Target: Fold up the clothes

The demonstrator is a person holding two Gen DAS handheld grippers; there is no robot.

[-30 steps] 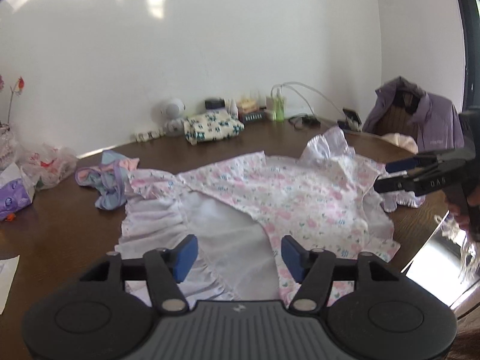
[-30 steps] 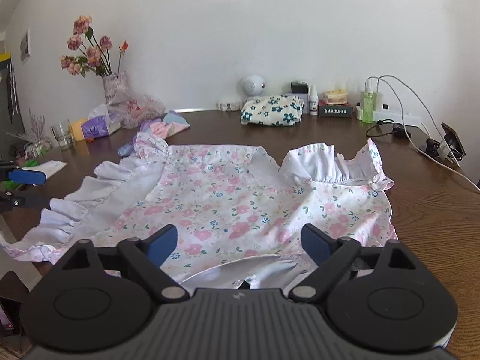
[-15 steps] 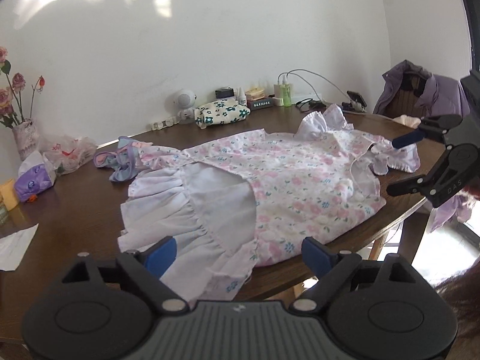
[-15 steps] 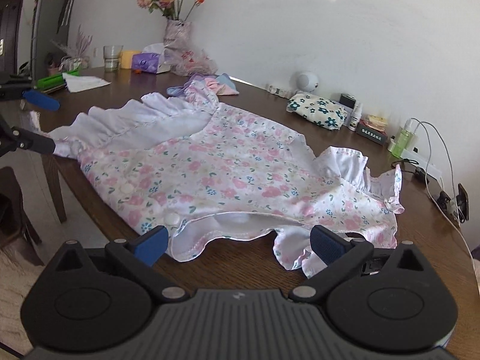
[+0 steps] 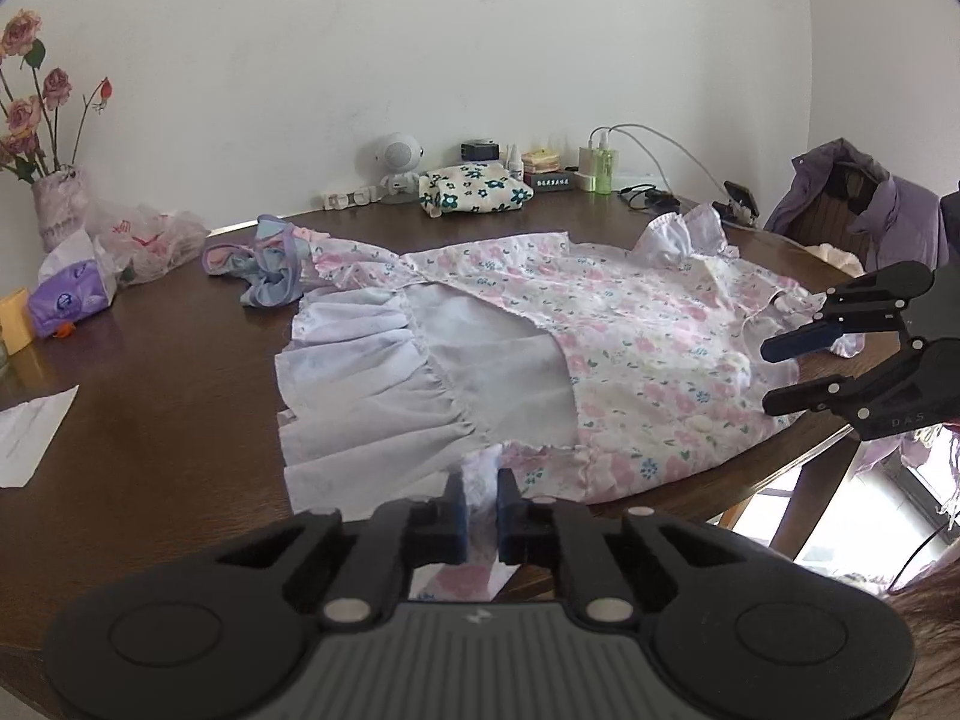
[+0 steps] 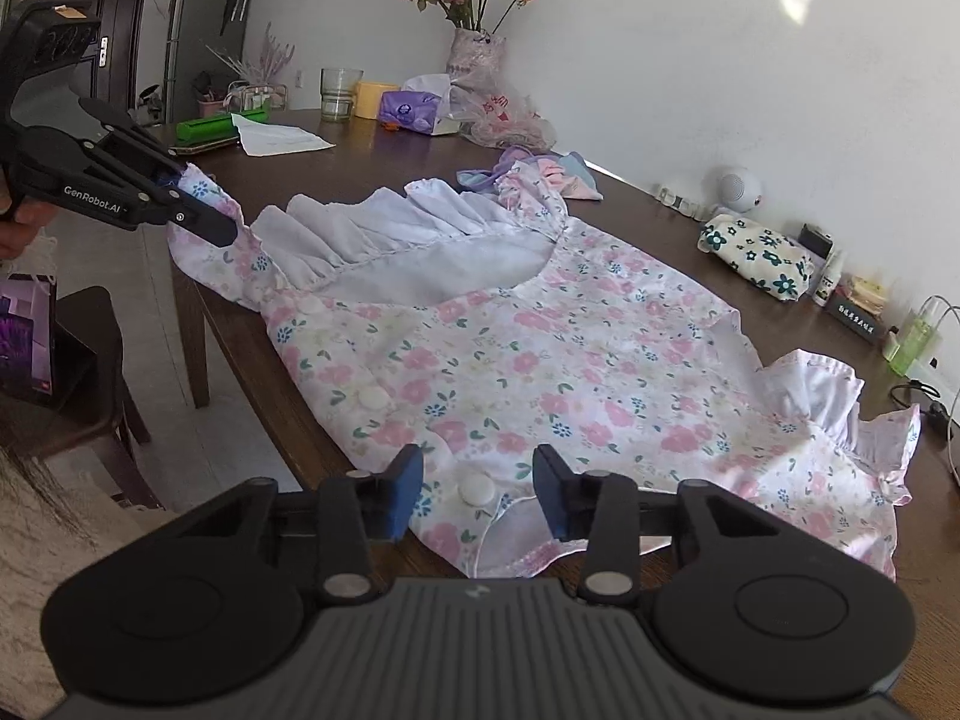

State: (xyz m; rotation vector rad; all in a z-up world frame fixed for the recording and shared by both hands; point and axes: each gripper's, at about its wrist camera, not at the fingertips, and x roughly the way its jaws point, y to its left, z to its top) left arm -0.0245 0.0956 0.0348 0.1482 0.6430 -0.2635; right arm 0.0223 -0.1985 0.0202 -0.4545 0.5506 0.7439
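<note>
Floral dress [image 6: 540, 354] lies spread flat along the near edge of the wooden table [image 5: 150, 372], ruffled hem overhanging that edge. Left gripper [image 5: 478, 507]: jaws just closed, pinching the hem ruffle at the table edge. Right gripper [image 6: 477, 489]: jaws just narrowed, standing apart either side of the dress's buttoned edge, pads not pressing it.
</note>
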